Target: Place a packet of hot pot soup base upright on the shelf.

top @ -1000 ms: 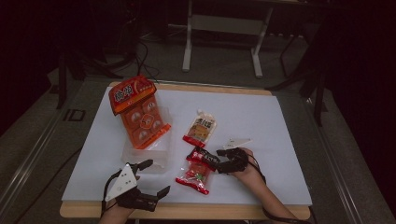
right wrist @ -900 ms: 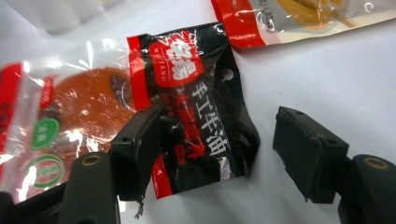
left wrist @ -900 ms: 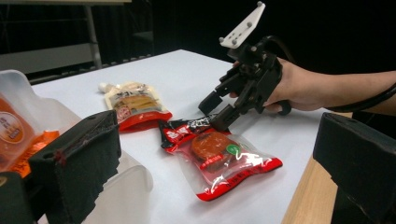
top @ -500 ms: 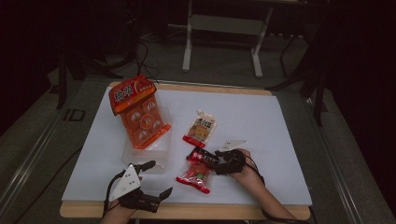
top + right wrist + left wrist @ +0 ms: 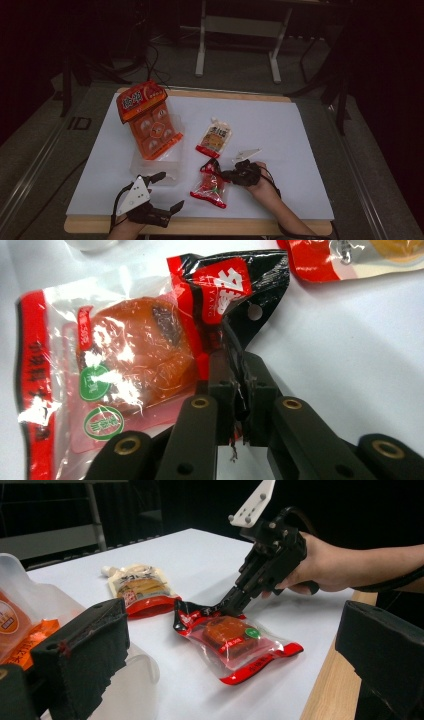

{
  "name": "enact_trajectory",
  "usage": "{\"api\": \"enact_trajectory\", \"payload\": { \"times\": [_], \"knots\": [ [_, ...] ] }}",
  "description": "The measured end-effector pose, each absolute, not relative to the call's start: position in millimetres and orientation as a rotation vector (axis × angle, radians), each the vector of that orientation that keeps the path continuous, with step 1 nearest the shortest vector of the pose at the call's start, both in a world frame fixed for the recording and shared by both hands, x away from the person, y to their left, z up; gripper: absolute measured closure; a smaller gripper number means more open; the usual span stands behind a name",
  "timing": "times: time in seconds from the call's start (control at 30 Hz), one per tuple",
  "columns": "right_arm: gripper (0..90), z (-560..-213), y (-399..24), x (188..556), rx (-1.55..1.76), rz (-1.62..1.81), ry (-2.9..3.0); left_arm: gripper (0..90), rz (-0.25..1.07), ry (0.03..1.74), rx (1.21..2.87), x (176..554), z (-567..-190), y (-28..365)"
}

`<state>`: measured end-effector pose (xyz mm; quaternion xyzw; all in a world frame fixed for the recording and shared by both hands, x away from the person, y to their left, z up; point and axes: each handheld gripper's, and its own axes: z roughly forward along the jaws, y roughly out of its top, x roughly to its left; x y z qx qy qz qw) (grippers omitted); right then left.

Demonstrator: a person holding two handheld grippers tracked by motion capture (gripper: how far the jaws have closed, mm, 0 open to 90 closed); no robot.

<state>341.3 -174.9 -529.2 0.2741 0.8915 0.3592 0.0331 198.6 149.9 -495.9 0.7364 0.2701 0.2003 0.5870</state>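
Observation:
A red and clear snack packet (image 5: 210,187) lies near the table's front, right of centre. My right gripper (image 5: 216,173) comes at it from the right and is shut on its black top edge (image 5: 260,285). Its jaws have just been closing with that edge between them, and the film is crumpled at the pads (image 5: 222,372). In the left gripper view the right gripper (image 5: 227,605) pinches the packet (image 5: 235,640) at its near corner. My left gripper (image 5: 171,191) stands open at the front left edge with nothing between its fingers.
An orange multi-pack (image 5: 149,120) leans out of a clear plastic container (image 5: 159,167) at the left. A small pouch with a red bottom (image 5: 216,139) lies just behind the packet. The white sheet (image 5: 280,130) ends at the wooden front edge (image 5: 225,226).
The right gripper's jaws have closed on the packet's top edge, which now stands slightly raised. The left gripper has stayed about where it was.

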Motion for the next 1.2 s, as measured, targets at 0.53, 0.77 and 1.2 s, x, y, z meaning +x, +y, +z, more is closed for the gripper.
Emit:
{"api": "enact_trajectory", "payload": {
  "times": [0.53,0.77,1.2],
  "knots": [
    [87.2,-499,-181,328,0.777,1.229,2.697,3.1,0.444,0.64,1.689,201,-492,151],
    [87.3,-481,-184,320,0.71,1.28,2.672,2.6,0.473,0.653,1.682,200,-486,150],
    [87.3,-447,-192,296,0.604,1.361,2.611,3.3,0.462,0.601,1.719,211,-462,141]
  ]
}}
